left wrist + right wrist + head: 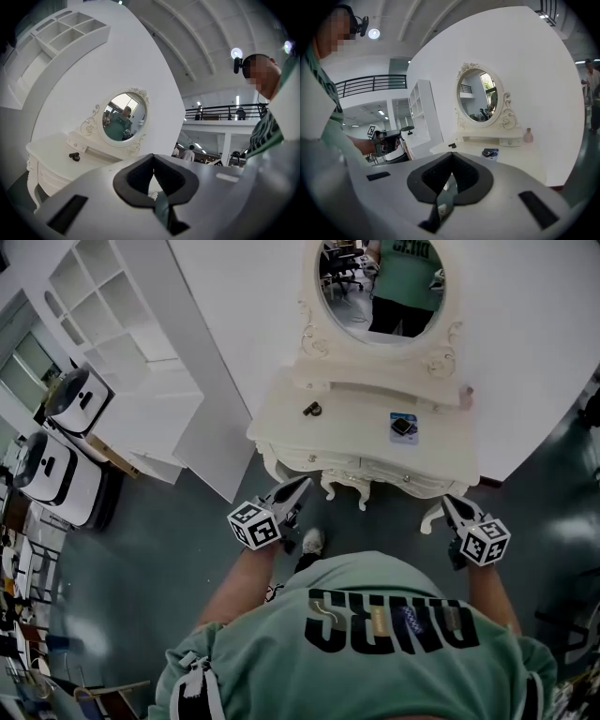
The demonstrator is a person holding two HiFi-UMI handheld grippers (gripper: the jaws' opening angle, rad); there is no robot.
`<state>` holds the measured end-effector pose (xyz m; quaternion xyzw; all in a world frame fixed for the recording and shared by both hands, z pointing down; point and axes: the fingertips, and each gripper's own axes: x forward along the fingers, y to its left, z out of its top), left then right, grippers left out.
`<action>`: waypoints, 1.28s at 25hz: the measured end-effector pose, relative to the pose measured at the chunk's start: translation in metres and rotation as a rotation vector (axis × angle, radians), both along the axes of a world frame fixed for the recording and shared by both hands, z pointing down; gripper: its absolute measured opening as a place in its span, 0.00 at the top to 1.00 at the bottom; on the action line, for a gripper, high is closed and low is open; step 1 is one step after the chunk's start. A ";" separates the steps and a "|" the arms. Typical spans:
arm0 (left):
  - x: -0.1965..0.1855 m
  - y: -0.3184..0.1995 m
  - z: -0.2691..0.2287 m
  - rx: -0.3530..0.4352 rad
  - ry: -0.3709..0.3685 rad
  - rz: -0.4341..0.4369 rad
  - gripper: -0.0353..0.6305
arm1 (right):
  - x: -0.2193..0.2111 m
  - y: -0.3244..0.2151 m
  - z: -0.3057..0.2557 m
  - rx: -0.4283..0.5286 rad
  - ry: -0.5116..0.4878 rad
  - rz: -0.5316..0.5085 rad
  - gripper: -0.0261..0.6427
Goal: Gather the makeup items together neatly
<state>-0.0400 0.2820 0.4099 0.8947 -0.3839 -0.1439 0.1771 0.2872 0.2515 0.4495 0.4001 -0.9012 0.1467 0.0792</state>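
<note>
A white dressing table (pixel 349 432) with an oval mirror (pixel 382 287) stands ahead of me. On its top lie a small black item (pixel 311 409) at the left, a blue-and-white packet with a black compact (pixel 403 426) in the middle, and a small pink bottle (pixel 466 393) on the right ledge. My left gripper (pixel 300 487) hovers short of the table's front left edge, shut and empty. My right gripper (pixel 447 504) hangs off the front right corner, also shut with nothing in it. The right gripper view shows the packet (pixel 490 152), the bottle (pixel 528 135) and the black item (pixel 452 146).
A white shelf unit (pixel 112 306) and a white wall panel (pixel 202 362) stand to the table's left. Two white machines (pixel 66 442) sit on the floor at far left. The dark green floor (pixel 169 549) lies between me and the table.
</note>
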 end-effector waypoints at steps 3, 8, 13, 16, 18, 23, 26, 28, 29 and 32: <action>-0.012 -0.038 0.009 0.006 0.011 0.045 0.93 | -0.014 -0.027 0.005 -0.004 0.023 0.032 0.97; -0.047 -0.130 0.012 0.028 0.029 0.160 0.93 | -0.051 -0.094 0.002 0.004 0.046 0.137 0.97; -0.093 -0.222 -0.004 0.025 0.035 0.256 0.93 | -0.113 -0.171 -0.012 -0.004 0.054 0.182 0.97; -0.107 -0.265 -0.015 0.034 0.010 0.321 0.93 | -0.135 -0.211 -0.018 -0.008 0.057 0.219 0.97; -0.114 -0.287 -0.018 0.038 -0.004 0.354 0.93 | -0.149 -0.231 -0.019 -0.014 0.058 0.226 0.97; -0.117 -0.332 -0.017 0.030 -0.005 0.415 0.93 | -0.161 -0.263 -0.010 -0.048 0.068 0.248 0.97; -0.117 -0.352 -0.012 0.016 0.004 0.418 0.93 | -0.156 -0.280 -0.004 -0.075 0.074 0.256 0.97; -0.113 -0.362 -0.011 0.003 0.006 0.406 0.93 | -0.149 -0.293 0.001 -0.085 0.078 0.247 0.97; -0.110 -0.365 -0.010 -0.003 0.005 0.398 0.93 | -0.144 -0.298 0.003 -0.092 0.081 0.239 0.97; -0.094 -0.377 -0.005 -0.025 -0.003 0.373 0.93 | -0.124 -0.316 0.009 -0.110 0.094 0.204 0.97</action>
